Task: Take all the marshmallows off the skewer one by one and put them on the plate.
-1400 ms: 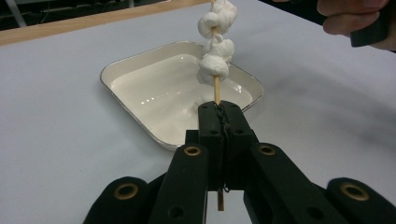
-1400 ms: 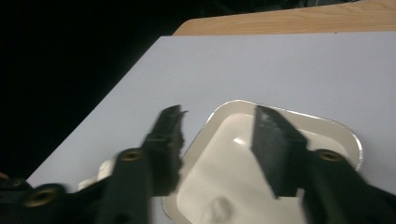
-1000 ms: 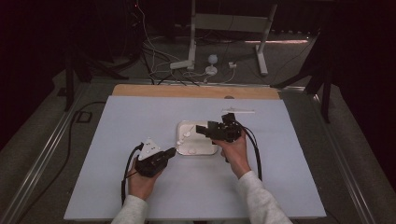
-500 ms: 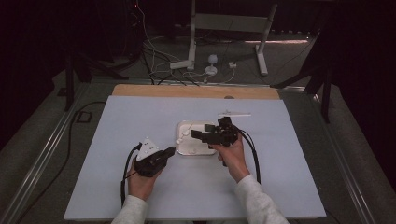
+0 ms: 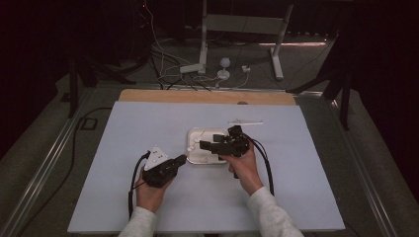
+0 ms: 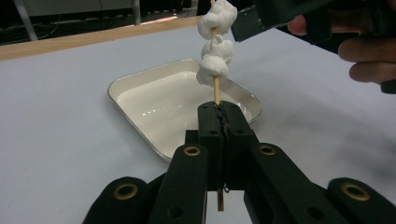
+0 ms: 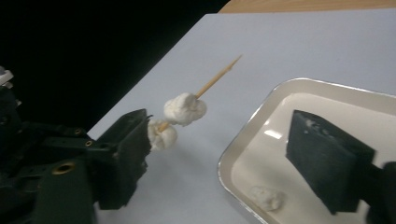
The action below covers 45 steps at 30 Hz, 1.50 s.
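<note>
The table (image 5: 148,207) carries a smooth, matte, pale sheet, with a strip of bare wood along its far edge. Near its centre sits a shallow rectangular tray (image 5: 193,157), white and glossy, with rounded corners and a thin metallic rim; the right gripper (image 5: 206,146) covers part of it from above. That gripper's black, blocky jaws stand apart and grasp nothing; in the right gripper view one jaw hangs over the tray interior and the other sits beside the skewer. The left gripper (image 6: 218,112) is clenched on the lower end of a thin wooden skewer (image 6: 216,91), which rises upright just in front of the tray; the stick's bottom tip protrudes below the jaws, and its top is cut off by the frame edge. Three soft, lumpy white marshmallows (image 6: 214,70) are threaded on the skewer, the uppermost just beside the right gripper. One more small white piece (image 7: 267,198) lies on the tray floor, blurred and hard to identify.
</note>
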Each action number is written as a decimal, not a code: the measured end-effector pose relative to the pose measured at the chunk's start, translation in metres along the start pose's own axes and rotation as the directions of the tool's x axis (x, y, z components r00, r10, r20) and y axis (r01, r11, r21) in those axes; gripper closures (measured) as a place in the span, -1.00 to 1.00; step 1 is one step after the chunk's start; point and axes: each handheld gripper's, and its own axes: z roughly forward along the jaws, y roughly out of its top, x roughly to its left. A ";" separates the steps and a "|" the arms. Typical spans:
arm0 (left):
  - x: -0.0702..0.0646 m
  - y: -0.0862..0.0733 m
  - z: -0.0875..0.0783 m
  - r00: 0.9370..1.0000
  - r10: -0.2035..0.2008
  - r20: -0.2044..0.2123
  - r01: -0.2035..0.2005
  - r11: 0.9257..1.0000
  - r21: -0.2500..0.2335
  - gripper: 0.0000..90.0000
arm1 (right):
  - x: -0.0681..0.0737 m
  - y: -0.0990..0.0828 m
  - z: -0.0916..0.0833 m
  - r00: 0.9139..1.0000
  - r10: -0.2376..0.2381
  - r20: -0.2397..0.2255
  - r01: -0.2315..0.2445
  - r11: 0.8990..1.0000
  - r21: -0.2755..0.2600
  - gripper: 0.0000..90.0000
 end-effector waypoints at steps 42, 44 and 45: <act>-0.005 -0.001 -0.001 0.999 0.047 0.026 -0.046 0.998 -0.031 1.00 | 0.004 -0.003 0.007 0.971 0.144 -0.191 -0.155 0.987 -0.042 0.70; -0.005 -0.002 -0.001 0.998 0.048 0.031 -0.047 0.998 -0.035 1.00 | 0.004 -0.005 0.010 0.967 0.156 -0.202 -0.161 0.987 -0.011 0.64; -0.006 -0.002 0.000 0.998 0.050 0.034 -0.049 0.998 -0.036 1.00 | 0.004 -0.006 0.011 0.965 0.160 -0.206 -0.165 0.986 -0.005 0.63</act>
